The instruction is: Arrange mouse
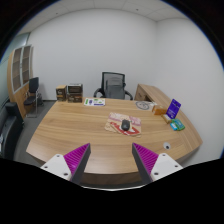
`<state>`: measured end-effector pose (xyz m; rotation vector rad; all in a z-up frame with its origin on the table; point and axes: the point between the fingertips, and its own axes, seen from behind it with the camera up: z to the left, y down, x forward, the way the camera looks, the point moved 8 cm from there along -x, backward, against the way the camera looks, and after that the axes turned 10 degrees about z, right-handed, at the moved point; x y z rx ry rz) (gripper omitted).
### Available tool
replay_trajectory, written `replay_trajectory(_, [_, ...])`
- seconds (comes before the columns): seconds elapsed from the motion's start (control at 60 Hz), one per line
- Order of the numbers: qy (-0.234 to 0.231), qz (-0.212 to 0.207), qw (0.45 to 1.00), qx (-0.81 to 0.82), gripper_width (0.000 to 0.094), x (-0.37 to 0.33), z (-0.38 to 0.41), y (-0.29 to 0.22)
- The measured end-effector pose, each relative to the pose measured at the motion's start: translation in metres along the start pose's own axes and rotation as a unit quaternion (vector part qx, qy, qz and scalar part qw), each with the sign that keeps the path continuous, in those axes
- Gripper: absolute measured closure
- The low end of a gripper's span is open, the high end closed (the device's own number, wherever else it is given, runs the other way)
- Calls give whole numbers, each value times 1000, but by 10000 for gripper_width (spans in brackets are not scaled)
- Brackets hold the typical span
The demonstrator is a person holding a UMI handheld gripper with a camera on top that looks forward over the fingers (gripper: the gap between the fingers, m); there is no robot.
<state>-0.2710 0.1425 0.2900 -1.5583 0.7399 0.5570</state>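
Note:
A dark mouse (126, 124) lies on a pinkish mouse mat (124, 125) near the middle of the long wooden table (85, 130). My gripper (111, 161) is open, well short of the mouse, hanging over the table's near edge. Its two magenta-padded fingers (72, 160) are spread wide apart with nothing between them; the mouse is far beyond them.
A blue box (173, 107) and a teal item (176, 125) sit at the table's right end. Papers (95, 101) lie at the far side, by a black office chair (114, 86). Another chair (33, 93) and a shelf (18, 75) stand at left.

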Motion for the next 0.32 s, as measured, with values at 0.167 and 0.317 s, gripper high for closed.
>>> replay_trajectory(0.167, [-6,-7,1000,-4,71,-6,4,5])
replay_trajectory(0.317, [-8,-10,1000,-5,71,-12,4,4])
